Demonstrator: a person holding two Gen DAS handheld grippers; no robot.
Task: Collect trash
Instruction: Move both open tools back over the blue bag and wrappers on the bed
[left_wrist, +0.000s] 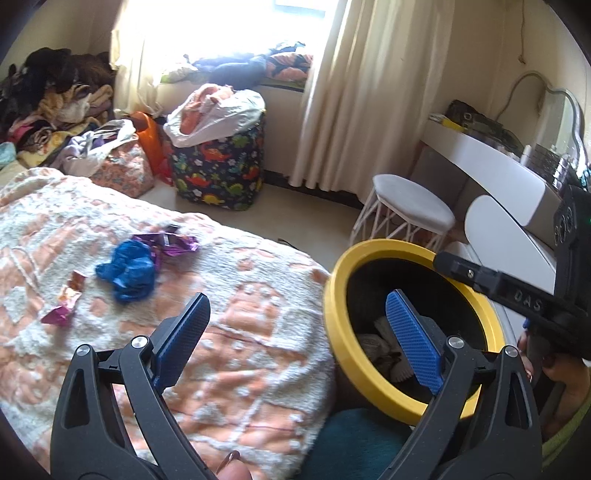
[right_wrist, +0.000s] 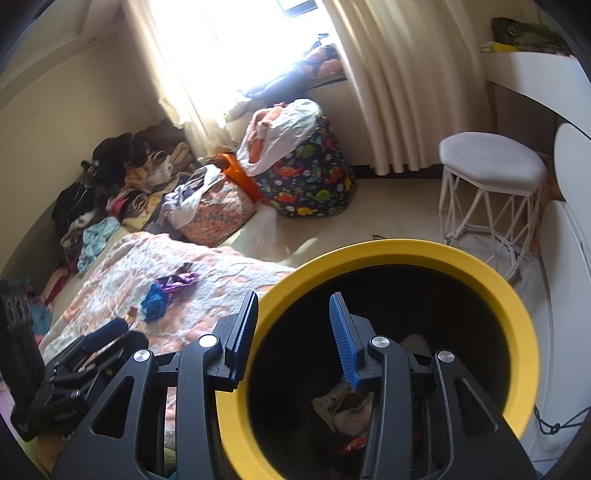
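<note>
Left tongs (left_wrist: 299, 339) gape empty beside the bin (right_wrist: 480, 266), whose yellow rim the right tongs (right_wrist: 295, 332) straddle, pad contact unclear.

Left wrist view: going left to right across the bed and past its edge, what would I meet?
Small orange and purple wrappers → blue crumpled bag → purple foil wrapper → yellow-rimmed bin → white stool.
</note>
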